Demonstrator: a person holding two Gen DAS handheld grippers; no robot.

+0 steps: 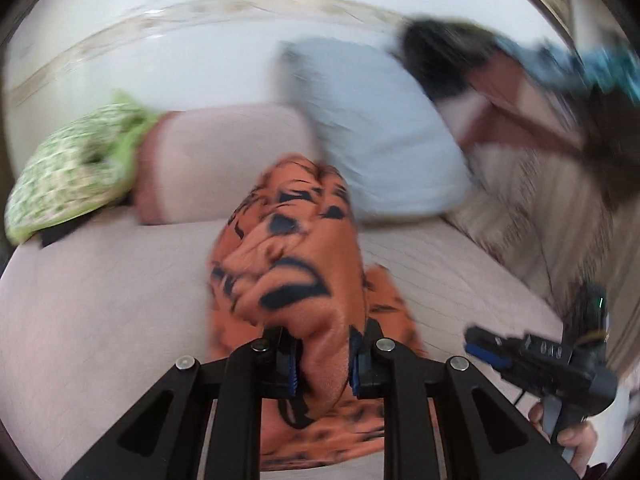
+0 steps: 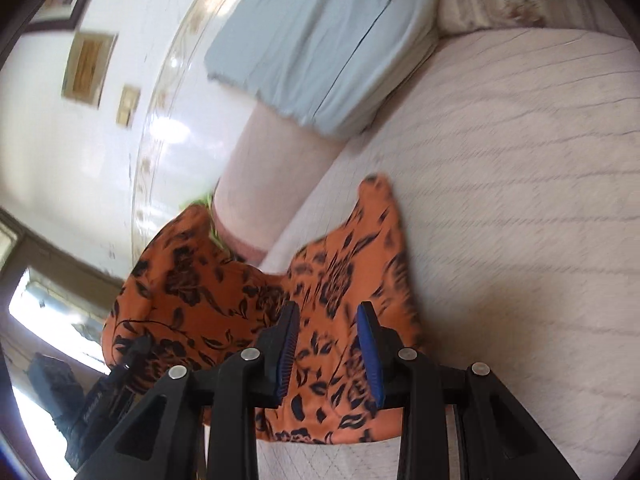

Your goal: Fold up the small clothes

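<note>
Left tongs (image 1: 324, 360) clamped on orange floral garment (image 1: 296, 264), bunched above sofa (image 1: 100, 288)

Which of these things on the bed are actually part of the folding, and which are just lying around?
Part of the job:
- orange floral garment
- left gripper, clamped on a bunch of that garment
- right gripper, jaws apart over the garment

Just lying about:
- pale blue pillow
- green patterned cloth
- beige patterned cushion
- quilted bed cover

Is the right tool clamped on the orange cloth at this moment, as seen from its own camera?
No, the right tool stands open above the orange cloth, its blue pads apart and pressing on nothing.
</note>
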